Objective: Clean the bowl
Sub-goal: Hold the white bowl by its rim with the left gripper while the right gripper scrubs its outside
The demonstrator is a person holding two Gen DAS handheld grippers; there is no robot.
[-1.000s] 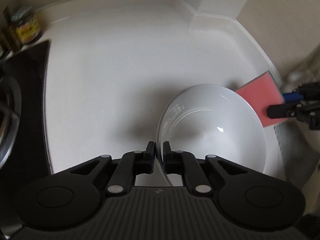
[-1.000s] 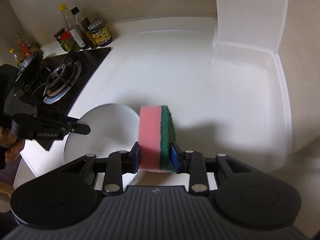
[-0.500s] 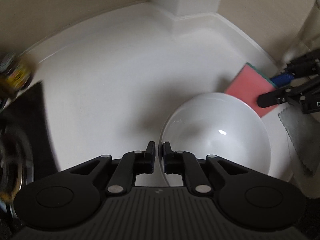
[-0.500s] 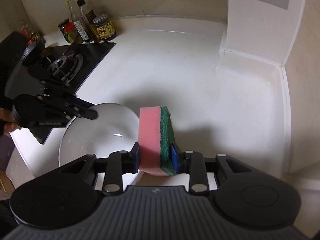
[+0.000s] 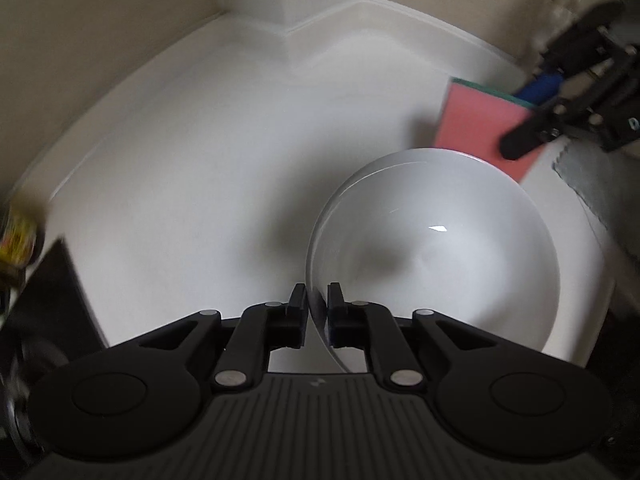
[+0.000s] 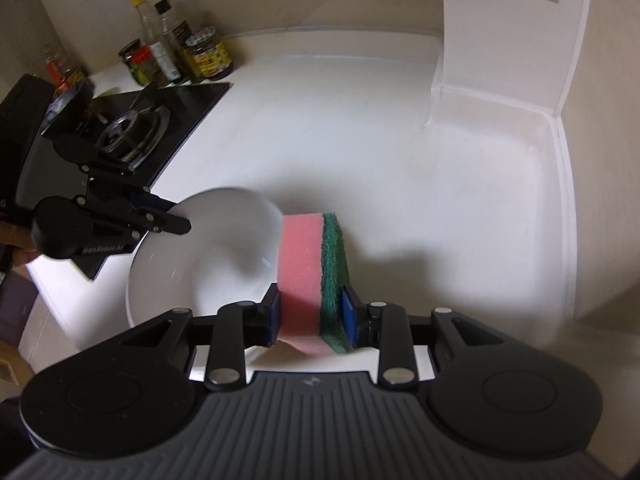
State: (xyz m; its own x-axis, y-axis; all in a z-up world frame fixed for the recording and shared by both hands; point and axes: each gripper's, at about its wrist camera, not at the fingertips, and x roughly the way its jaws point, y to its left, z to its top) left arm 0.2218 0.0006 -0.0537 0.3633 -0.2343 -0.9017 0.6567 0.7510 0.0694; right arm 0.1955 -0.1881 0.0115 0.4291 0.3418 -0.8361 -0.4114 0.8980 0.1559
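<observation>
Bowl point(image 5: 436, 252), white and glossy, sits over the white countertop point(image 5: 192, 208) with its near rim pinched between the closed fingers of the left gripper point(image 5: 318, 308). Right gripper point(image 6: 311, 314) has its blue-padded fingers clamped on a sponge point(image 6: 310, 276), pink foam toward the bowl and green scouring layer away from it, held upright just beside the bowl's rim. Jars and bottles point(image 6: 176, 58) stand by the black gas hob point(image 6: 132, 132) near the far wall
</observation>
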